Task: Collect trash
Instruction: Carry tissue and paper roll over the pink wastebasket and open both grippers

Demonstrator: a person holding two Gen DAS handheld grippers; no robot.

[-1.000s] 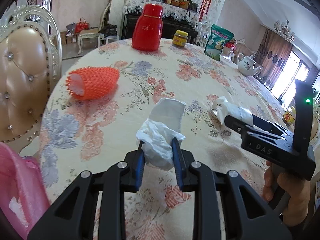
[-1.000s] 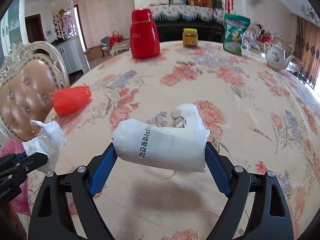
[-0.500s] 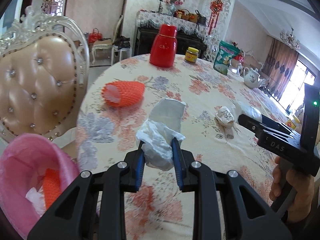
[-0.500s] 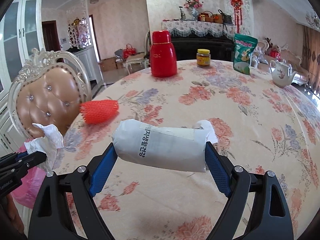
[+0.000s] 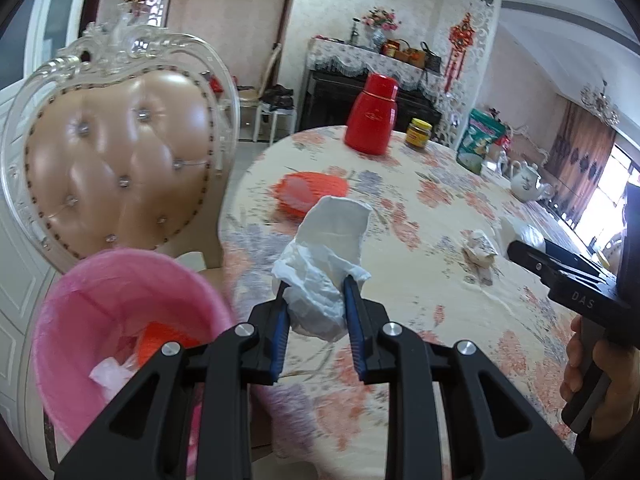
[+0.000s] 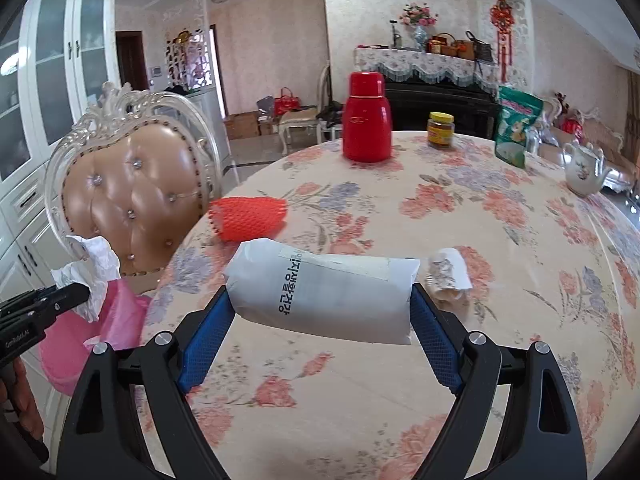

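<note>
My left gripper (image 5: 316,300) is shut on a crumpled white tissue (image 5: 324,256), held above the table's edge, to the right of a pink trash bin (image 5: 120,332) that holds orange and white scraps. My right gripper (image 6: 320,304) is shut on a white paper packet (image 6: 324,296) with printed text, held above the floral table (image 6: 500,220). An orange foam net (image 6: 248,218) and a crumpled wrapper (image 6: 446,272) lie on the table. The left gripper with its tissue (image 6: 90,272) shows at the left of the right wrist view, over the bin (image 6: 80,344).
A padded chair (image 5: 116,160) stands beside the bin at the table's left. A red thermos (image 6: 366,118), a jar (image 6: 440,130), a green bag (image 6: 516,130) and a teapot (image 6: 584,170) stand at the far side of the table.
Both grippers have pulled back and swung left, away from the table, with their loads. The pink bin and the chair have come into fuller view.
</note>
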